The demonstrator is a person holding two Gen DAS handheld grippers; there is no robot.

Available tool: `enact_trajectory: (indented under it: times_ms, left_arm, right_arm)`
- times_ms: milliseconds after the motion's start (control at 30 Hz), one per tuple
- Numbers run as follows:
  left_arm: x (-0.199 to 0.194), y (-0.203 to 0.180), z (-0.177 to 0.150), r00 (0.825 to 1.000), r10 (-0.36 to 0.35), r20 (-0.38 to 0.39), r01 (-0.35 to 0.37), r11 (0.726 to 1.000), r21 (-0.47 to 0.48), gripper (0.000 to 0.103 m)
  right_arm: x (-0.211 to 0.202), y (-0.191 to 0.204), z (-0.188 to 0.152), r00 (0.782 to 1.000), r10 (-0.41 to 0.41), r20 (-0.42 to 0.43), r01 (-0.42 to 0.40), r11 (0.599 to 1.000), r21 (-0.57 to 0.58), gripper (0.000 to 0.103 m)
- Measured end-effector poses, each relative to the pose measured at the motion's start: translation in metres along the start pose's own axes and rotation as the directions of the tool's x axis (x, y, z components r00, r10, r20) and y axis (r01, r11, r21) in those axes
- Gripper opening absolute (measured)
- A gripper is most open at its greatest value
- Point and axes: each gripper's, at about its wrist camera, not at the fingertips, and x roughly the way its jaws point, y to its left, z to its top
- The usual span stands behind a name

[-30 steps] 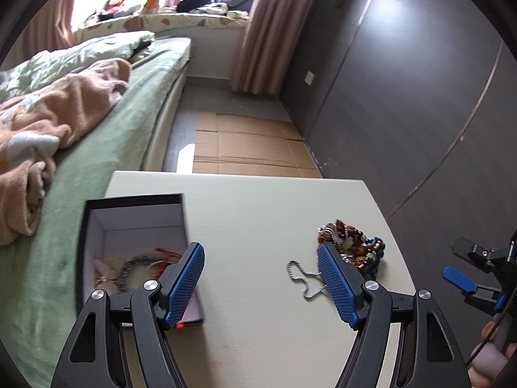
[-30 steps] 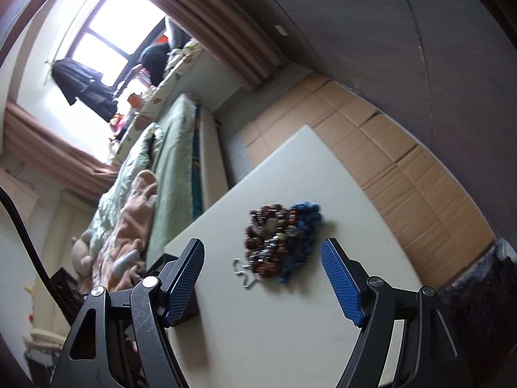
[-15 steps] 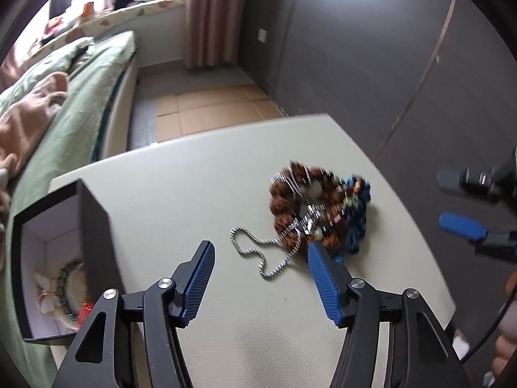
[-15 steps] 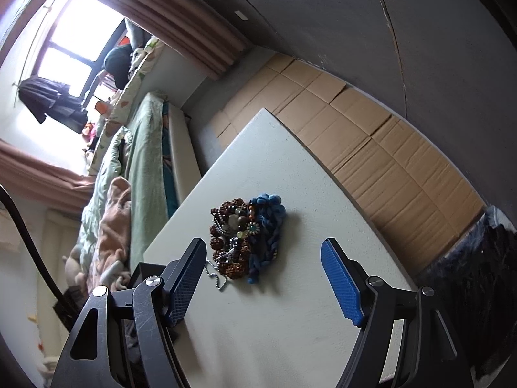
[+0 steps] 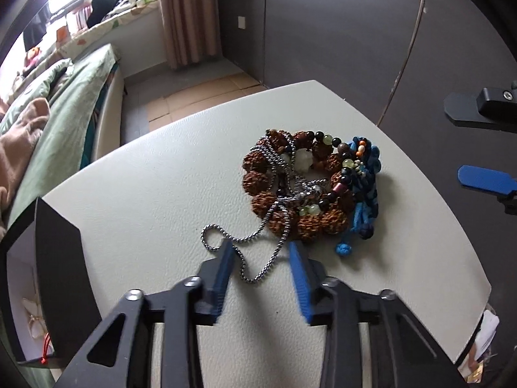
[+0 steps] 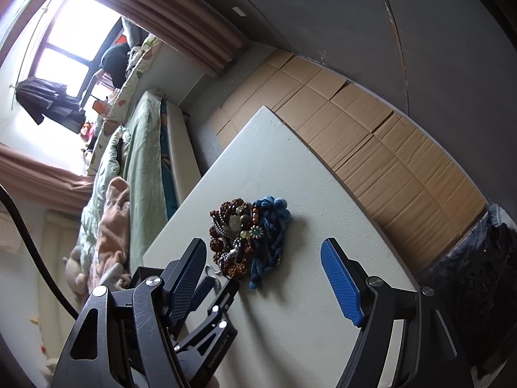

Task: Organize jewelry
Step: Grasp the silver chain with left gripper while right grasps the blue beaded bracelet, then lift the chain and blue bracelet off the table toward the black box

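Since a second ago the left gripper [image 5: 261,252] has narrowed around the silver ball-chain necklace [image 5: 258,245], not yet clenched. Right gripper [image 6: 263,270] gapes released. Black jewelry box [image 5: 48,278] at nine o'clock is cut off; the beaded pile [image 5: 307,184] is tangled.

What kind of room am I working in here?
Most likely a bedroom: a bed with green bedding, a curtained window and a dark wardrobe wall surround the white table.
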Motion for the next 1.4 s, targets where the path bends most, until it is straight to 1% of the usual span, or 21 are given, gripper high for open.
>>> enact_trajectory:
  times_ms: [33, 67, 100, 133, 167, 233, 300, 500, 633, 733, 800, 900, 1033, 1200, 1400]
  left_arm:
    - [0.000, 0.000, 0.000, 1.000, -0.001, 0.003, 0.001, 1.000, 0.002, 0.024]
    - [0.000, 0.000, 0.000, 1.000, -0.006, 0.007, 0.006, 1.000, 0.003, 0.022]
    - [0.001, 0.000, 0.001, 1.000, -0.011, 0.012, 0.011, 1.000, 0.005, 0.017]
    - [0.000, 0.001, 0.000, 1.000, -0.012, 0.016, 0.012, 1.000, 0.007, 0.007]
    - [0.001, 0.002, 0.001, 1.000, -0.014, 0.015, 0.014, 1.000, 0.007, 0.004]
    - [-0.001, 0.008, 0.001, 0.999, -0.049, 0.006, 0.049, 0.999, -0.017, 0.002]
    - [-0.005, 0.014, 0.002, 0.998, -0.056, 0.012, 0.057, 0.997, -0.046, 0.002]
    - [-0.043, 0.039, 0.008, 0.991, -0.052, 0.120, 0.068, 0.989, -0.131, 0.002]
    - [-0.065, 0.055, 0.012, 0.983, -0.051, 0.178, 0.084, 0.979, -0.184, 0.002]
    - [-0.078, 0.063, 0.013, 0.977, -0.047, 0.210, 0.091, 0.975, -0.204, 0.002]
    - [-0.086, 0.070, 0.013, 0.972, -0.047, 0.228, 0.098, 0.971, -0.217, 0.002]
    - [-0.096, 0.078, 0.013, 0.967, -0.043, 0.253, 0.105, 0.966, -0.236, 0.002]
    - [-0.106, 0.094, 0.013, 0.960, -0.040, 0.276, 0.114, 0.959, -0.258, 0.002]
    - [-0.113, 0.109, 0.013, 0.955, -0.033, 0.294, 0.119, 0.953, -0.279, 0.002]
    - [-0.121, 0.122, 0.014, 0.949, -0.027, 0.315, 0.125, 0.947, -0.297, 0.002]
  right_arm:
    - [0.001, 0.001, 0.000, 1.000, -0.003, -0.002, 0.003, 1.000, -0.007, 0.075]
    - [0.002, 0.002, 0.000, 1.000, -0.006, -0.004, 0.006, 1.000, -0.012, 0.075]
    - [0.003, 0.003, -0.001, 1.000, -0.012, -0.006, 0.011, 1.000, -0.018, 0.075]
    - [0.005, 0.004, -0.001, 1.000, -0.015, -0.009, 0.014, 1.000, -0.021, 0.075]
    - [0.006, 0.005, -0.001, 1.000, -0.015, -0.013, 0.014, 1.000, -0.023, 0.075]
    - [0.009, 0.006, -0.002, 1.000, -0.013, -0.021, 0.013, 1.000, -0.027, 0.075]
    - [0.010, 0.007, -0.004, 1.000, -0.014, -0.022, 0.013, 0.999, -0.032, 0.074]
    - [0.012, 0.011, -0.006, 1.000, -0.010, -0.018, 0.009, 0.998, -0.057, 0.071]
    - [0.018, 0.014, -0.006, 0.999, -0.028, -0.017, 0.027, 0.996, -0.084, 0.063]
    - [0.027, 0.019, -0.007, 0.998, -0.053, -0.017, 0.051, 0.992, -0.113, 0.055]
    - [0.033, 0.021, -0.007, 0.998, -0.063, -0.015, 0.061, 0.990, -0.129, 0.054]
    - [0.040, 0.024, -0.005, 0.997, -0.072, -0.007, 0.070, 0.986, -0.148, 0.050]
    - [0.047, 0.026, -0.002, 0.997, -0.077, 0.015, 0.078, 0.985, -0.152, 0.049]
    - [0.048, 0.020, 0.008, 0.992, -0.109, 0.070, 0.117, 0.986, -0.119, 0.049]
    - [0.058, 0.016, 0.012, 0.989, -0.138, 0.054, 0.143, 0.984, -0.109, 0.049]
